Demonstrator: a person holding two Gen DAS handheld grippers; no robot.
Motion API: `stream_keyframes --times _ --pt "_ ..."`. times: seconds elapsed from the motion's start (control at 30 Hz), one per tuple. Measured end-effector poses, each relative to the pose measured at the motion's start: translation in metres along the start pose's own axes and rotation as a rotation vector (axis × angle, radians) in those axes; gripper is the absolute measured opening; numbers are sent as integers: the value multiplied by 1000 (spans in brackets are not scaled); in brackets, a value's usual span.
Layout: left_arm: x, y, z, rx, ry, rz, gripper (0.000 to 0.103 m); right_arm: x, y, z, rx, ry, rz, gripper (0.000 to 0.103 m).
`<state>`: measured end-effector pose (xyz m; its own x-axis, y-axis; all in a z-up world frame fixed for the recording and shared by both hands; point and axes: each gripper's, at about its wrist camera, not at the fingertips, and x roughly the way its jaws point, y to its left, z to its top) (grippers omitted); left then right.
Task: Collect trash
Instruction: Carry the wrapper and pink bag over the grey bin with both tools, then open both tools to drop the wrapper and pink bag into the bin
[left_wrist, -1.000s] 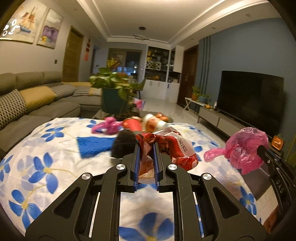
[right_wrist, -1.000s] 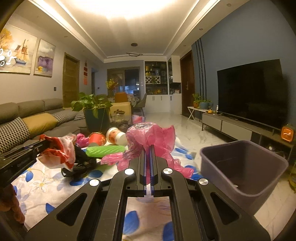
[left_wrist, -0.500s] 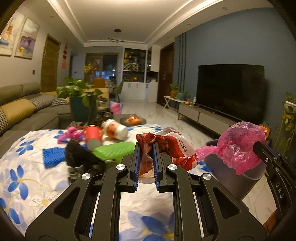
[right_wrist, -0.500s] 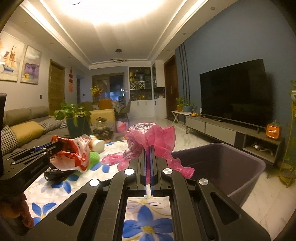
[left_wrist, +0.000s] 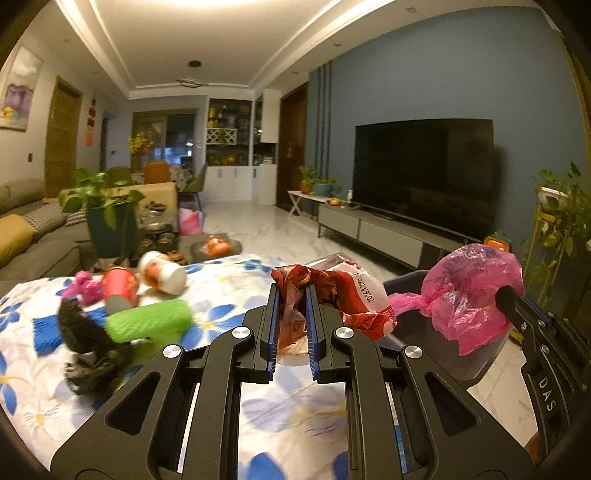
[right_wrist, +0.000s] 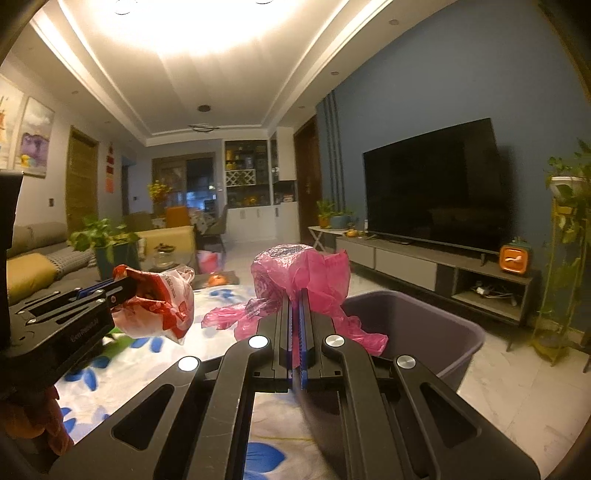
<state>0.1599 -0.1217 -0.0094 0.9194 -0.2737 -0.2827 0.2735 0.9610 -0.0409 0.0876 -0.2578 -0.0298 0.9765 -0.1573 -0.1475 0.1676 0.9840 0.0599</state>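
My left gripper is shut on a crumpled red and white snack bag, held in the air above the flowered table edge; the same bag shows at the left of the right wrist view. My right gripper is shut on a pink plastic bag, which hangs over the near rim of a grey-purple bin. In the left wrist view the pink bag sits in front of the bin, at the right.
On the flowered cloth lie a green roll, a black crumpled piece, a red cup, a white cup and a pink scrap. A TV stand lines the right wall; a sofa is left.
Both grippers have swung to the right with their bags. The bin has come closer and now sits right under the pink bag; the table trash has slid toward the left of both views.
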Motion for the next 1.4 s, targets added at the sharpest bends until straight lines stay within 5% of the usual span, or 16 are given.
stream_keyframes --times 0.4,1.4 --pt "41 -49 0 25 18 -111 13 18 -46 -5 58 0 -141 4" --pt "104 -99 -15 54 94 -278 14 51 -76 -17 81 63 -172 4"
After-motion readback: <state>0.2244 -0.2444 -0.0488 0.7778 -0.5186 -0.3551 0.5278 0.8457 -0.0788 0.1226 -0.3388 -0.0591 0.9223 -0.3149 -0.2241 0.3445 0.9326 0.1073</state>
